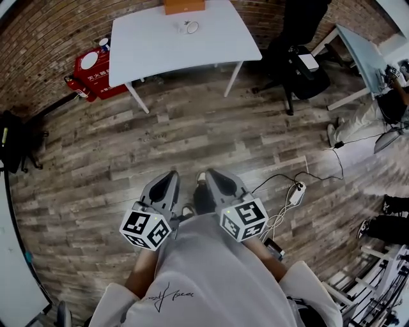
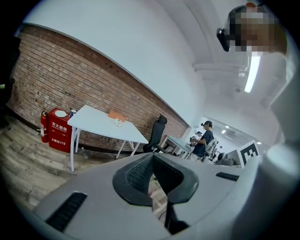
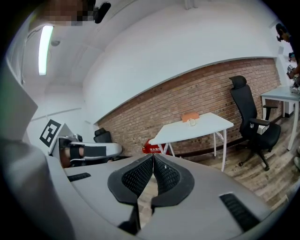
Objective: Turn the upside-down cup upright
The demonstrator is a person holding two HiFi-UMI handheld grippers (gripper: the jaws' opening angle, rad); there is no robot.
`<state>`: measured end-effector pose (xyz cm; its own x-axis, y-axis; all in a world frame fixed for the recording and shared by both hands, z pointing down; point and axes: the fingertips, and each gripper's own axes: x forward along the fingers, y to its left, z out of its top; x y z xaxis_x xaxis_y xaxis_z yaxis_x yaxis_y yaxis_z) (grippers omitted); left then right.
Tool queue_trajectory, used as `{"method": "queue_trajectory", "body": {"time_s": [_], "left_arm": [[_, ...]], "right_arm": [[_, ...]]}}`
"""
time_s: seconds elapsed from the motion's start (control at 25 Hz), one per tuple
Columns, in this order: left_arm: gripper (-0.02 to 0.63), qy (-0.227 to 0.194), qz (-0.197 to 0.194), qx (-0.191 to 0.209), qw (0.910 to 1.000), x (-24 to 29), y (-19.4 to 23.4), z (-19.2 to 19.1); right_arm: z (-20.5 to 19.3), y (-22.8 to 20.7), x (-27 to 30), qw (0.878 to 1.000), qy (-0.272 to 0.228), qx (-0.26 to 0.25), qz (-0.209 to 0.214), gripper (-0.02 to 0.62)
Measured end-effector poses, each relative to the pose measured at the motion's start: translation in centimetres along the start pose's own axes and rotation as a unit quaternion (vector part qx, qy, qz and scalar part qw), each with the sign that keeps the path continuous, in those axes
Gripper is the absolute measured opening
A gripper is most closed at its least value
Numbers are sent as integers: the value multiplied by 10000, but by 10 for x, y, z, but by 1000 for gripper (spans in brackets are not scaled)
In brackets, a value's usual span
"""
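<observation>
Both jaws of the left hand-held gripper [image 1: 170, 175] meet at their tips, and in its own view we see nothing caught between them, only a sliver of floor through the gap lower down. The right hand-held gripper [image 1: 211, 172] is the same: its ribbed pads press together at the tips and hold nothing. We carry the two side by side, low and close against our white shirt, with both pointing forward over the wooden floor [image 1: 96, 147].

Just to the right of the right hand-held gripper, a white power strip [image 1: 297, 191] lies on the planks with cables trailing from it.

The cup [image 1: 191, 27] is well apart from both hand-held grippers, across the open floor on the white tabletop [image 1: 179, 48]. It stands near the wall side, just beside an orange-brown box [image 1: 184, 6]. It looks small and clear, and at this range we cannot tell which way its mouth faces.

Left of the tabletop, a red cabinet [image 1: 89, 70] sits against the brick wall [image 1: 45, 32]. To the right stands a black office chair [image 1: 300, 64], and beyond it a person [image 1: 391, 96] sits by a second table [image 1: 361, 54].
</observation>
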<state>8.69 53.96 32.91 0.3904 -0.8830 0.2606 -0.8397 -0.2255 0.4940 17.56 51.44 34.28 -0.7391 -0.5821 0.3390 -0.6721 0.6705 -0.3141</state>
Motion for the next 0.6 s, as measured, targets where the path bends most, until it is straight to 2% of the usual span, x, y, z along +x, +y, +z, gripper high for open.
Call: {"method": "queue_trajectory", "body": {"time_s": [0.4, 0.6], "left_arm": [[9, 5, 97, 58, 9999, 46, 15, 26], [9, -118, -266, -134, 9995, 69, 7, 35]], "right_arm": [[34, -37, 41, 9998, -159, 0, 139, 21], [47, -58, 50, 9997, -203, -53, 94, 21]]}}
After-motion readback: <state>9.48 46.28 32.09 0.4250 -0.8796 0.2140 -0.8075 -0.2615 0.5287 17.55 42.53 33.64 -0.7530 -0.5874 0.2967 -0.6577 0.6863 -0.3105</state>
